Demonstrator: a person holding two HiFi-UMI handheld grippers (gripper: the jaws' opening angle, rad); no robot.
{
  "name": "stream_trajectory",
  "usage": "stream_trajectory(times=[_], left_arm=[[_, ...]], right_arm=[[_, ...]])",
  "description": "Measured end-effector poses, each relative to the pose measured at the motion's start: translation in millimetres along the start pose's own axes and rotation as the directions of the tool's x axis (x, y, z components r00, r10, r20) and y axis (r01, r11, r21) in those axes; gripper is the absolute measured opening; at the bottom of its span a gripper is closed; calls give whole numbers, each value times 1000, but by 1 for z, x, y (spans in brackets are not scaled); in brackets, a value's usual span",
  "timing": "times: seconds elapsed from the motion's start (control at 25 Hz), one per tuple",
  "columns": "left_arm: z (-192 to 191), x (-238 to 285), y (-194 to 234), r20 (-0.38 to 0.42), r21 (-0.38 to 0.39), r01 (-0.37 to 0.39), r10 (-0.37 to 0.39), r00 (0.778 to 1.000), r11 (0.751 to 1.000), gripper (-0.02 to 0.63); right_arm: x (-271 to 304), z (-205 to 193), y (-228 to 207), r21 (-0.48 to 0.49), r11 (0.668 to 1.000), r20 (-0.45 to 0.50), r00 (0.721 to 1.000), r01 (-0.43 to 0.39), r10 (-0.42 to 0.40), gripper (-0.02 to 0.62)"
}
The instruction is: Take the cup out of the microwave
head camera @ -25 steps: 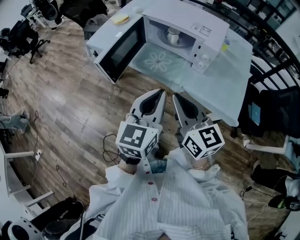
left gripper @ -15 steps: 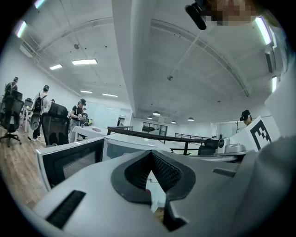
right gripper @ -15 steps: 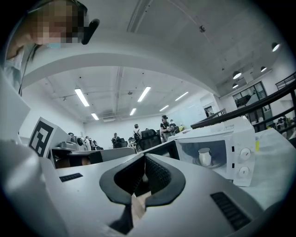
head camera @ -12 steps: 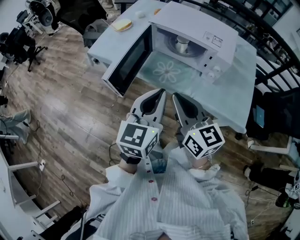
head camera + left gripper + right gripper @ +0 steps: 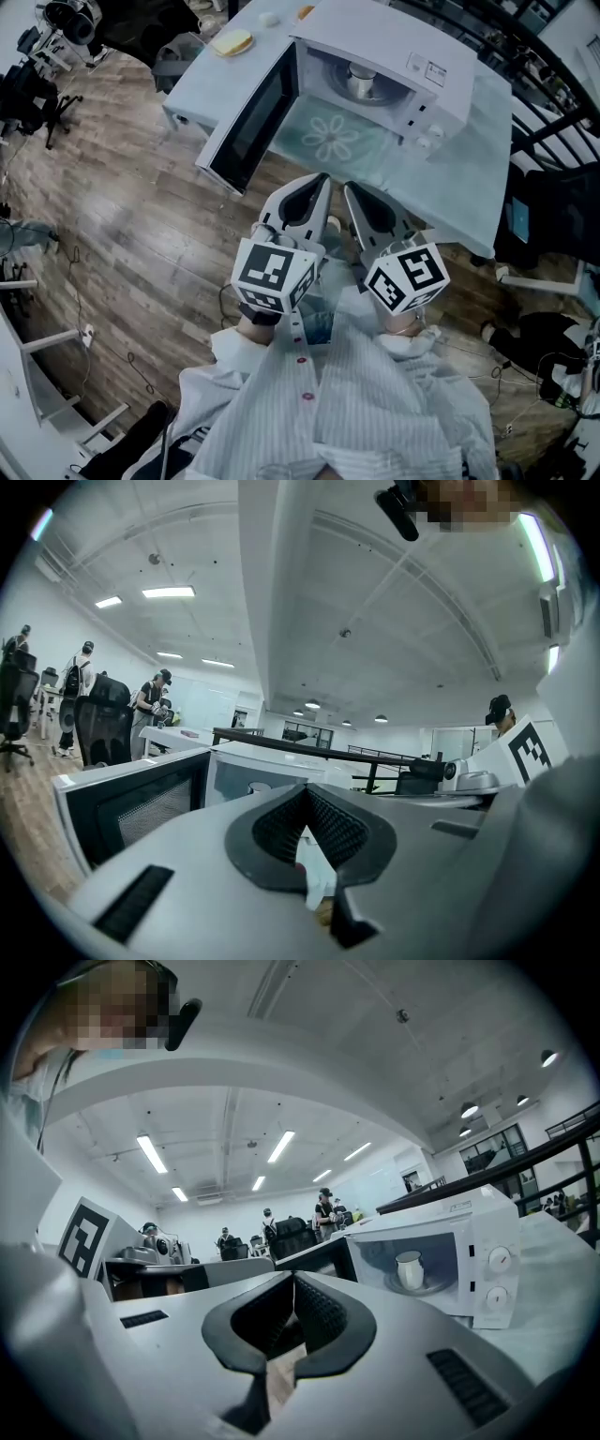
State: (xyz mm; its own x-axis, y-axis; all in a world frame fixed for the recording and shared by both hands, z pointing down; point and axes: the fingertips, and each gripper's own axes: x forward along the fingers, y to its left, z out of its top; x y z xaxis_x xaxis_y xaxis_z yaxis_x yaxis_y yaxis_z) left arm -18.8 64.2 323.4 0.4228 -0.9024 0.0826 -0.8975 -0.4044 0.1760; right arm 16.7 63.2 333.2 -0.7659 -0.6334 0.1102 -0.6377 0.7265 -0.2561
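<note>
The cup [image 5: 361, 79] is seen inside the microwave [image 5: 427, 58], standing on its round plate, in the upper centre of the head view. In the right gripper view it is found at the right of the frame, within the open cavity. The microwave door [image 5: 246, 120] is swung wide open toward the upper left. The microwave is set on a pale table [image 5: 459, 183], and a flower-patterned mat [image 5: 330, 141] is spread just in front of it. The left gripper [image 5: 321, 182] and the right gripper [image 5: 349, 189] are held side by side in the middle of the frame, just below the table edge and well apart from the cup. Both pairs of jaws are brought together, with nothing clamped between them. A wooden floor [image 5: 122, 216] is seen at the left.
</note>
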Motion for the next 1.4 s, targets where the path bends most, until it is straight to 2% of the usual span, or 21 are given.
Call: stream_trajectory(times=[0.52,0.88,1.4], left_arm=[[8,82,43,-23,2,29,-29,999,1000,9],[32,160,76,-24,1,43,-43,999,999,9],[41,229,84,-14,3,66,-66,998,998,9]], right_arm=[[66,12,-65,26,999,-24,999,24,-23,35],[120,47,-123,28,999,-21,999,34,-33,35],[140,65,-188,34,997,-10,998,64,-63,35]])
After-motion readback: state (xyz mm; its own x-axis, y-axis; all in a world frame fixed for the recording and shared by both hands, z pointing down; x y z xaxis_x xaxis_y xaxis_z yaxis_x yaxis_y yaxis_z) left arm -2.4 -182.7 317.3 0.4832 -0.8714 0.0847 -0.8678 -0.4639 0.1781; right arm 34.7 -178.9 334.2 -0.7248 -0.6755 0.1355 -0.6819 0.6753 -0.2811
